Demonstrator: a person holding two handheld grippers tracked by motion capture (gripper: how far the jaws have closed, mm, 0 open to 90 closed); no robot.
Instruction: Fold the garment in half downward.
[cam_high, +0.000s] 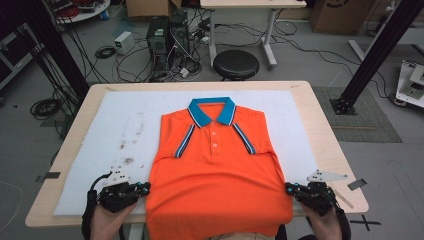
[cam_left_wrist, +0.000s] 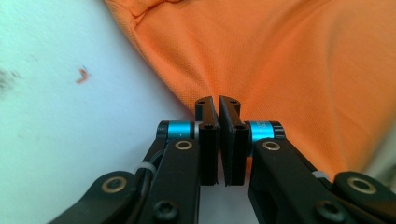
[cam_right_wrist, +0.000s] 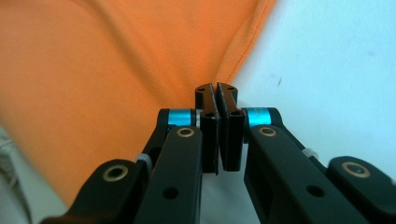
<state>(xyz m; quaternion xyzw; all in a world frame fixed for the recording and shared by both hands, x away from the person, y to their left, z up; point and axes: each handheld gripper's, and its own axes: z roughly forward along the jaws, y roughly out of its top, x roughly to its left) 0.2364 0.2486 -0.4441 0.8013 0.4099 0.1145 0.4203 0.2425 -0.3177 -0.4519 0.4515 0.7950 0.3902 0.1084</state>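
Orange knit polo shirt with blue collar (cam_high: 216, 165) lies face up, centred on the white padded sheet (cam_high: 120, 125) over the pale wood worktop (cam_high: 325, 135), sleeves folded in, hem hanging off the near edge. Left tongs (cam_left_wrist: 218, 101) are pinched together on the shirt's left side edge; right tongs (cam_right_wrist: 216, 88) likewise clamp the right side edge, pads closed on the seam. Risk: each bite looks thin, right at the hem line, so on a lift the piqué could slip out, or one side could drag and skew the fold. Fabric is soft, fine-ribbed, creases radiating from each grip. Sheet is matte, stained at left. Black round stool (cam_high: 236, 64) sits beyond the worktop.
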